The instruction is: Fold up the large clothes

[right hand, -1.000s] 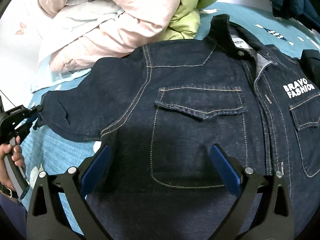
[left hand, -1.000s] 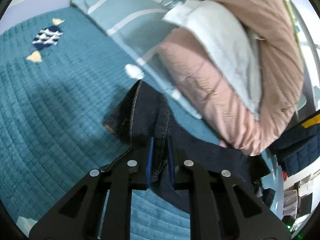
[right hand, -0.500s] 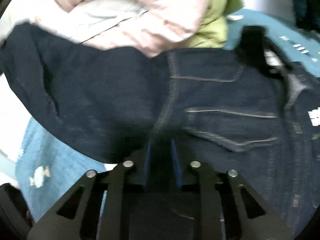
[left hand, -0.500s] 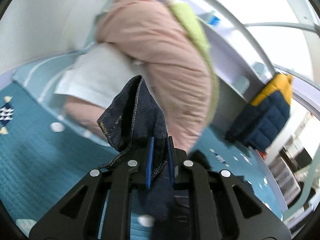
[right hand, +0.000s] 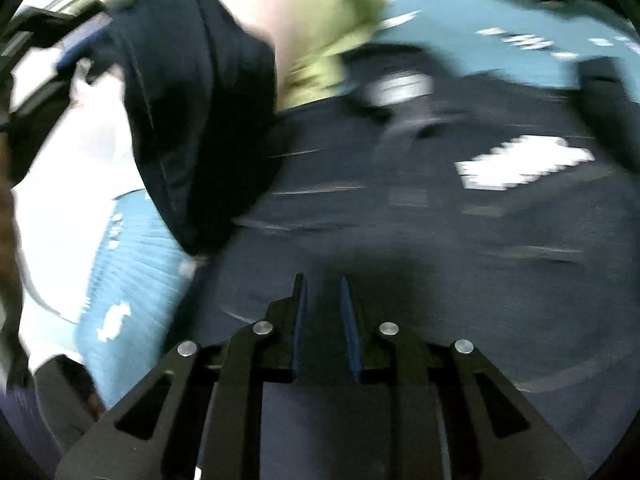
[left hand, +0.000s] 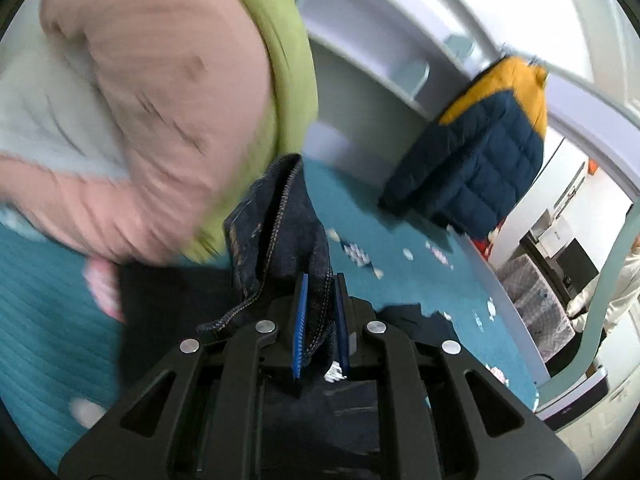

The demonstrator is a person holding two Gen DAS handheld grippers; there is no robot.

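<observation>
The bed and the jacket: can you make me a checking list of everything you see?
Surface: teal quilted bedspread with small white patterns.
Job's things: dark denim jacket, sleeve lifted.
Clutter: pink coat, green garment, navy and yellow puffer jacket.
Grippers: left gripper shut on the sleeve; right gripper jaws nearly together on the jacket, blurred.
Cables: nothing seen.
Surroundings: pale bed frame.

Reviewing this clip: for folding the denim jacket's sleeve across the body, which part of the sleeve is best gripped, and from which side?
Grip the cuff end of the sleeve, along its stitched seam, coming in from the open end. The left gripper is shut there already: the doubled, stitched edge gives the pads firm fabric, and holding the end lets the sleeve trail freely over the denim jacket.
</observation>
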